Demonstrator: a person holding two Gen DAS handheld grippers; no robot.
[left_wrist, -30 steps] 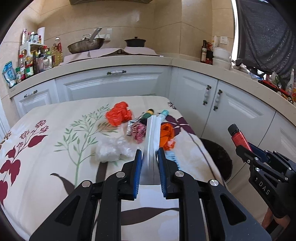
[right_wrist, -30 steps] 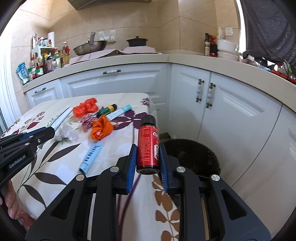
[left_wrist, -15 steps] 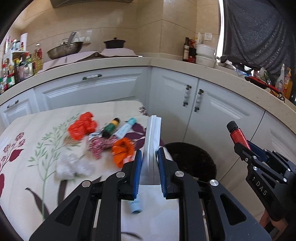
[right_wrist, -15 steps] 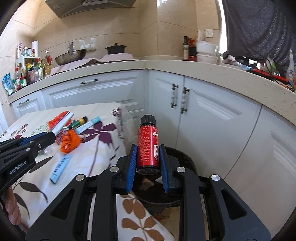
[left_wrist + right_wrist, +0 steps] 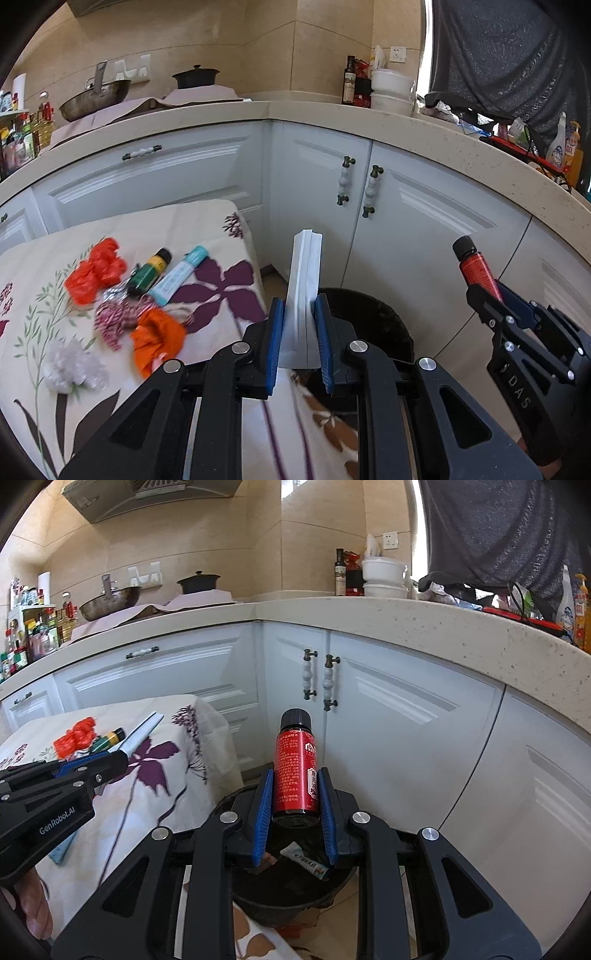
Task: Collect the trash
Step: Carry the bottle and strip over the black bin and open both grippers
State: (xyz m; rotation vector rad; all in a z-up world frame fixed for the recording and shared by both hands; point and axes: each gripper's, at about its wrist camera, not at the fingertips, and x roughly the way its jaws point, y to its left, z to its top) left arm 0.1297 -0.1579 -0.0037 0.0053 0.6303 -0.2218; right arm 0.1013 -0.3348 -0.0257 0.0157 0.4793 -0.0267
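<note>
Both grippers have swung from the floral-clothed table toward the round black bin. Right gripper clamps the small red bottle over it; left gripper pinches a flat white packet near the rim, which might fall outside.

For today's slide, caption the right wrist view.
Right tongs carry a red bottle above the black bin.
</note>
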